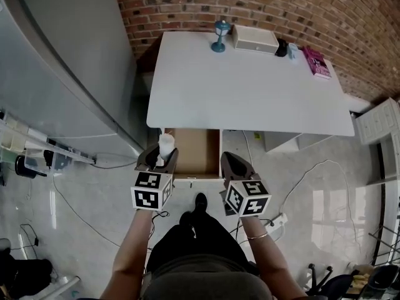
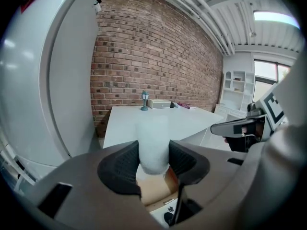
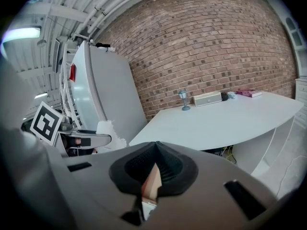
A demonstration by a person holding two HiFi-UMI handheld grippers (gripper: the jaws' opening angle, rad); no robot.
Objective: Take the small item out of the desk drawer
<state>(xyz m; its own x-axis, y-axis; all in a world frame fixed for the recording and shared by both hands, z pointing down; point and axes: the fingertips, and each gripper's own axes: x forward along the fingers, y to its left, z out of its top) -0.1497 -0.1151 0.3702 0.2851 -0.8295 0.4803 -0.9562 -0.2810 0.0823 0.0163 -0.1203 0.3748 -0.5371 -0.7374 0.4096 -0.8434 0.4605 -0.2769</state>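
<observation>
A small white cylindrical item (image 1: 166,145) stands upright between the pads of my left gripper (image 1: 159,161), which is shut on it just left of the open drawer (image 1: 197,161). The drawer has a brown inside and sticks out from under the front edge of the white desk (image 1: 250,86). In the left gripper view the white item (image 2: 153,147) is pinched between the dark pads of my left gripper (image 2: 153,163). My right gripper (image 1: 235,162) hovers at the drawer's right front corner. In its own view the right gripper (image 3: 154,163) has its jaws together with nothing held.
At the desk's far edge stand a blue lamp-like figure (image 1: 219,36), a white box (image 1: 255,39), a dark object (image 1: 281,47) and a pink book (image 1: 317,62). A grey cabinet wall (image 1: 69,61) rises at left. Cables and a power strip (image 1: 278,219) lie on the floor.
</observation>
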